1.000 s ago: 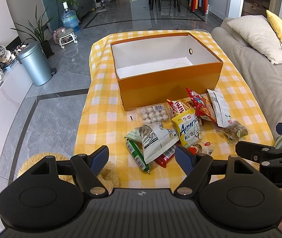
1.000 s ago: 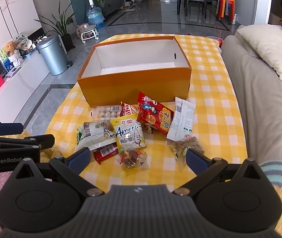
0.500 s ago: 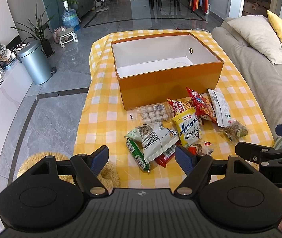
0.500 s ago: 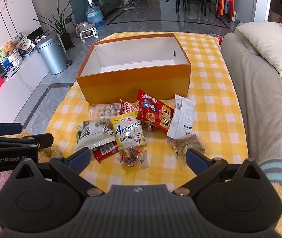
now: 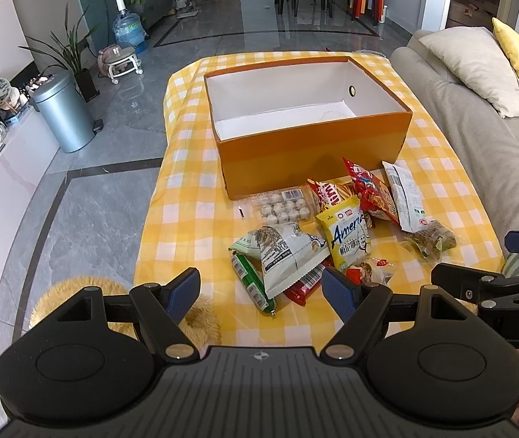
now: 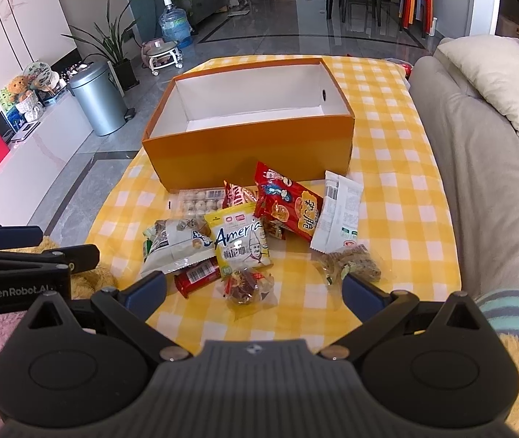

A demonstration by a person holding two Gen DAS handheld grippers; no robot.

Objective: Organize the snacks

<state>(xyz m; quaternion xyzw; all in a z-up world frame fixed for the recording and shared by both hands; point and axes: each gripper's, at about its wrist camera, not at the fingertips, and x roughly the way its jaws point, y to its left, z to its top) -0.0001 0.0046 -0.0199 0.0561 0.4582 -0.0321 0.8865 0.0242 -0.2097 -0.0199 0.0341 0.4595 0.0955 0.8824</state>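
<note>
snacks [image 5: 332, 233] lie heaped beside the orange box [image 5: 310, 146], its white inside bare.

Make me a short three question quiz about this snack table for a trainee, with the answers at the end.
1. True or false: the orange box already holds snacks.
2. Which lies nearest the right gripper? A. clear candy bag B. egg tray C. white wrapper
3. Fill in: both the right gripper and the left gripper are ____.

Key: 1 false, it looks empty; 2 A; 3 open.
</note>
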